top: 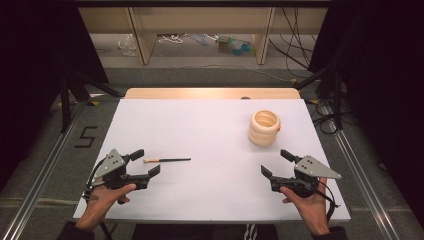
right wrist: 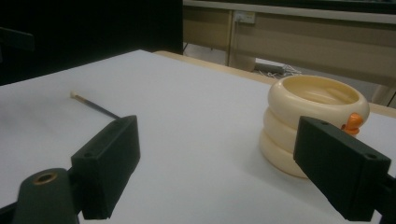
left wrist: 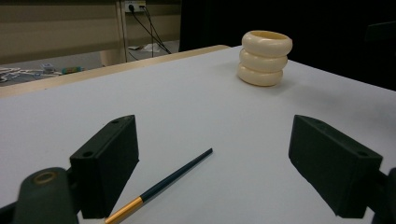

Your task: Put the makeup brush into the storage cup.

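Paintbrush [top: 167, 160]: a thin, dark-handled brush with a gold ferrule and a pale tip, lying flat on the white worktop [top: 210, 135] just in front of the left gripper [top: 142, 163]. In the left gripper view the brush [left wrist: 161, 185] runs between that gripper's jaws, which stand wide apart and press on nothing. It looks light, stiff and slim, likely to roll or skid if nudged, so a hold across the middle of the dark handle, clear of the soft tip, seems safest.

Farther right and back stands a cream holder [top: 264, 128] shaped like three stacked rings, open at the top, with a small orange duck figure [right wrist: 351, 122] on its side. It looks hard, smooth and easy to tip. The right gripper [top: 274, 163] sits near it, jaws wide and empty.

The number 5 [top: 85, 136] is marked on the floor left of the worktop; no brand or label is readable.
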Demonstrator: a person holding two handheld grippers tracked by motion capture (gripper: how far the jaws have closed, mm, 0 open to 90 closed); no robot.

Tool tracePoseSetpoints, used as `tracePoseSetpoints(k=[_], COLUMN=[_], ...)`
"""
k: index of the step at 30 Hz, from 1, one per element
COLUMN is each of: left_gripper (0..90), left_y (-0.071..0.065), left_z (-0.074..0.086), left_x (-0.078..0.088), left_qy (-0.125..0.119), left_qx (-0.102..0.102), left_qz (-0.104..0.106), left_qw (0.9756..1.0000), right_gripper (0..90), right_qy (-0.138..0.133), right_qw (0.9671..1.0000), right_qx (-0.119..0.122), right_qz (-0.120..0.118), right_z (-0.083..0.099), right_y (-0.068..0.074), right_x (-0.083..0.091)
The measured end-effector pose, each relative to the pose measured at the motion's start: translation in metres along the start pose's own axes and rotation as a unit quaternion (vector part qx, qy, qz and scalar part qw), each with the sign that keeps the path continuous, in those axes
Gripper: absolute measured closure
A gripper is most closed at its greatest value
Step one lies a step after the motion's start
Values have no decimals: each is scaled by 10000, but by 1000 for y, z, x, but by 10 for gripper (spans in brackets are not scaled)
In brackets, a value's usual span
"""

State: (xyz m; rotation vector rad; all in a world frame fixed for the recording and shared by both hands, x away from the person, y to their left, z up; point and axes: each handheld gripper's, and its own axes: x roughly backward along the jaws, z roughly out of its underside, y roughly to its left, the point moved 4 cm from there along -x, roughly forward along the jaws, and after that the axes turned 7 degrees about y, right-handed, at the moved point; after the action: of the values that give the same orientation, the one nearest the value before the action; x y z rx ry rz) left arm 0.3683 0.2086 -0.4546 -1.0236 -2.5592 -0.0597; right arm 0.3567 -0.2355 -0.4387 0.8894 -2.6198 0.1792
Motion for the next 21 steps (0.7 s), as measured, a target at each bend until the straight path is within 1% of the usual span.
tracePoseSetpoints(k=[1,2,3,5,6,8,9,10,11,12,13,14,16,17,18,19,20,21], left_gripper=[158,158,158,158,158,158,158,158,158,158,158,158,158,158,158,158,158,158], left_y=[0,0,0,0,0,0,0,0,-1,-1,-1,1,2,4,6,7,9,11], left_z=[0,0,0,0,0,0,0,-1,-2,-3,-4,-5,-8,-9,-11,-12,-13,-14], left_x=[0,-1,-1,-3,-3,-5,-6,-7,-8,-9,-10,-11,-15,-17,-20,-22,-25,-27], left_qy=[10,20,75,150,200,248,279,274,316,326,354,404,508,543,636,669,723,761], left_qx=[4,-33,-9,-68,-31,-30,-15,-44,-23,-64,-26,-128,-116,-146,-189,-176,-220,-227], left_qz=[12,47,49,58,18,88,56,92,78,115,87,91,130,136,147,143,123,122], left_qw=[10000,10000,10000,9998,9998,9996,9996,9996,9995,9994,9993,9991,9986,9983,9977,9975,9971,9968], right_gripper=[156,156,156,156,156,156,156,156,157,157,157,157,157,157,157,157,157,157], right_qy=[-15,1,6,12,20,28,66,103,91,104,107,112,153,122,122,167,137,53], right_qw=[10000,10000,10000,10000,10000,9999,9999,9999,9999,9999,9999,9998,9998,9998,9998,9997,9997,9998], right_qx=[58,63,71,74,80,75,82,89,88,98,107,109,95,94,79,98,162,133], right_qz=[-1,-17,-26,-37,-23,-82,-61,-88,-66,-77,-81,-89,-112,-108,-114,-120,-112,-161], right_z=[0,0,0,0,0,1,1,1,1,1,1,1,2,2,2,2,1,1], right_y=[-1,0,0,0,0,1,0,1,1,1,2,2,2,3,3,3,2,4], right_x=[0,0,0,-1,-1,-2,-2,-2,-3,-3,-3,-3,-3,-4,-5,-4,-5,-6])
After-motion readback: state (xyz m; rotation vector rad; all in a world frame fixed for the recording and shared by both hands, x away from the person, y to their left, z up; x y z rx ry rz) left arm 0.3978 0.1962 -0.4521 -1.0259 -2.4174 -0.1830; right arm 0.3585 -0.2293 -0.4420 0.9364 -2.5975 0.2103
